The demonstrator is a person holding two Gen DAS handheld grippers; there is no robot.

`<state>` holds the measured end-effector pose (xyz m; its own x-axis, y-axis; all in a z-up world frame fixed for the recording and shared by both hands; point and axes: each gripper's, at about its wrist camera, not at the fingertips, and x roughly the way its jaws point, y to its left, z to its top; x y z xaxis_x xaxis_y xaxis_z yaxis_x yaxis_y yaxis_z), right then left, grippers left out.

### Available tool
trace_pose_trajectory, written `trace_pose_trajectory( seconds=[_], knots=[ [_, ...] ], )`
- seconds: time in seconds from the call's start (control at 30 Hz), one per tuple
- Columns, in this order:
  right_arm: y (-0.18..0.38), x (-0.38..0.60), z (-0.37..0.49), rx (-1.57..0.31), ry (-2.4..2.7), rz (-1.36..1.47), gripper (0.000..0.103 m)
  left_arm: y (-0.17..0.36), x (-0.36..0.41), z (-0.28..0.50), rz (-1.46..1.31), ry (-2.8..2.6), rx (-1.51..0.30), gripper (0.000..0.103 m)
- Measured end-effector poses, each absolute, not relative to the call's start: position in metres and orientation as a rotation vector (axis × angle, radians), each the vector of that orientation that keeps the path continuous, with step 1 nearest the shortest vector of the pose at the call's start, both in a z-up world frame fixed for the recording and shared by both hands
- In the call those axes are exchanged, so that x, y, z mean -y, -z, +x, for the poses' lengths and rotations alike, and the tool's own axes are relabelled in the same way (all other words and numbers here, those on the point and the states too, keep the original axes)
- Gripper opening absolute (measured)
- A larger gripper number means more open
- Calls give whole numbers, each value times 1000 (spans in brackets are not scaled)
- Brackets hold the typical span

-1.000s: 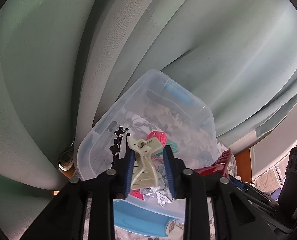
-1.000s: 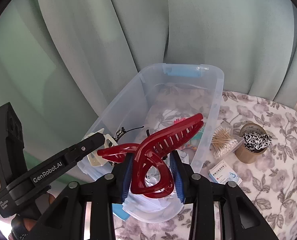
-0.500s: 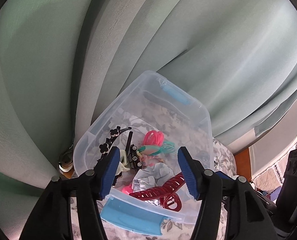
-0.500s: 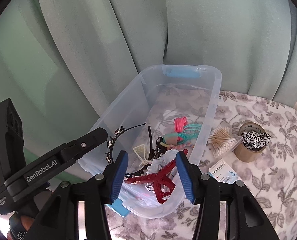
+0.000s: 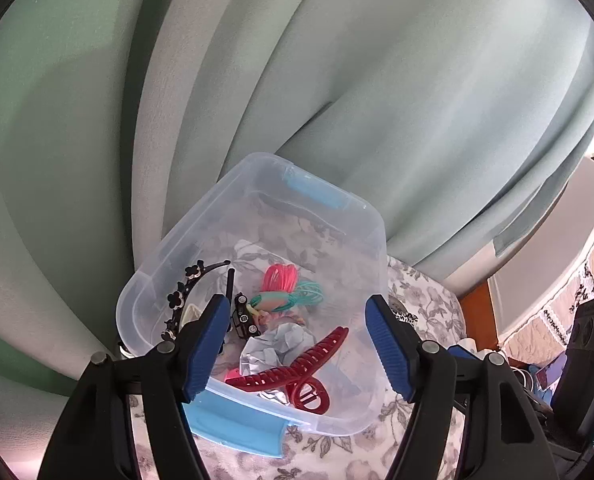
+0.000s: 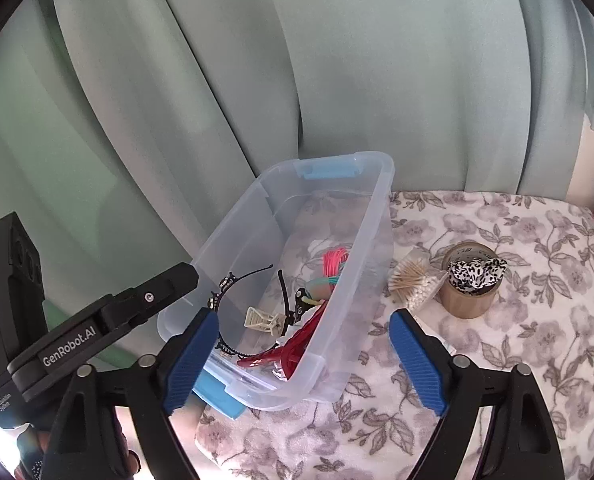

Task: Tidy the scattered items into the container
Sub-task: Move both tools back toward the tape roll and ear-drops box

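A clear plastic bin [image 5: 377, 240] with blue latches stands on a floral cloth; it also shows in the right wrist view [image 6: 381, 216]. Inside lie a dark red claw clip [image 5: 297, 372] [image 6: 293, 346], a cream claw clip [image 6: 262, 319], a black headband [image 5: 185, 292] [image 6: 237, 280], pink and teal hair ties [image 5: 285, 286] [image 6: 333, 260] and crumpled paper [image 5: 273, 344]. My left gripper [image 5: 299, 346] is open and empty above the bin's near end. My right gripper [image 6: 303, 360] is open and empty above the bin's near right corner.
On the floral cloth [image 6: 517, 320] right of the bin lie a bunch of cotton swabs [image 6: 413, 284] and a brown cup [image 6: 471, 292] with a black-and-white scrunchie. Green curtains [image 6: 217, 80] hang behind. The left gripper's body [image 6: 85, 332] is at the right wrist view's lower left.
Both grippers opened. The cream clip dropped from my left gripper and the red clip from my right gripper into the bin. Both grippers have drawn back.
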<state>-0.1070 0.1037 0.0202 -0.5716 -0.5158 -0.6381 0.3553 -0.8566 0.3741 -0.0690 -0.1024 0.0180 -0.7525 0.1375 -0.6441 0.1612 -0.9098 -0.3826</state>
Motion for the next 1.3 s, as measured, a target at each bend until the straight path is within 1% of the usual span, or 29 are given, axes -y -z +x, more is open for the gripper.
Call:
trace_pose_trajectory(
  seconds=[0.07, 0.2, 0.4, 0.53, 0.9, 1.17, 1.3],
  knots=[
    [-23, -113, -103, 303, 2415, 1044, 99, -23, 94, -68, 1104, 2867, -642, 72],
    [-29, -135, -96, 340, 2465, 986, 103, -32, 75, -66, 1105, 2899, -592, 72],
    [-38, -173, -82, 358, 2597, 871, 103, -42, 42, -66, 1117, 2947, -503, 72],
    [-41, -205, -74, 473, 2626, 812, 103, -48, 18, -67, 1135, 2974, -450, 72],
    [-31, -283, -66, 698, 2673, 797, 103, -48, -42, -73, 1229, 2996, -340, 72],
    [-13, -307, -67, 661, 2701, 809, 103, -27, -85, -82, 1325, 2990, -238, 72],
    [-2, -314, -74, 659, 2685, 844, 103, -8, -97, -90, 1392, 2949, -307, 72]
  ],
)
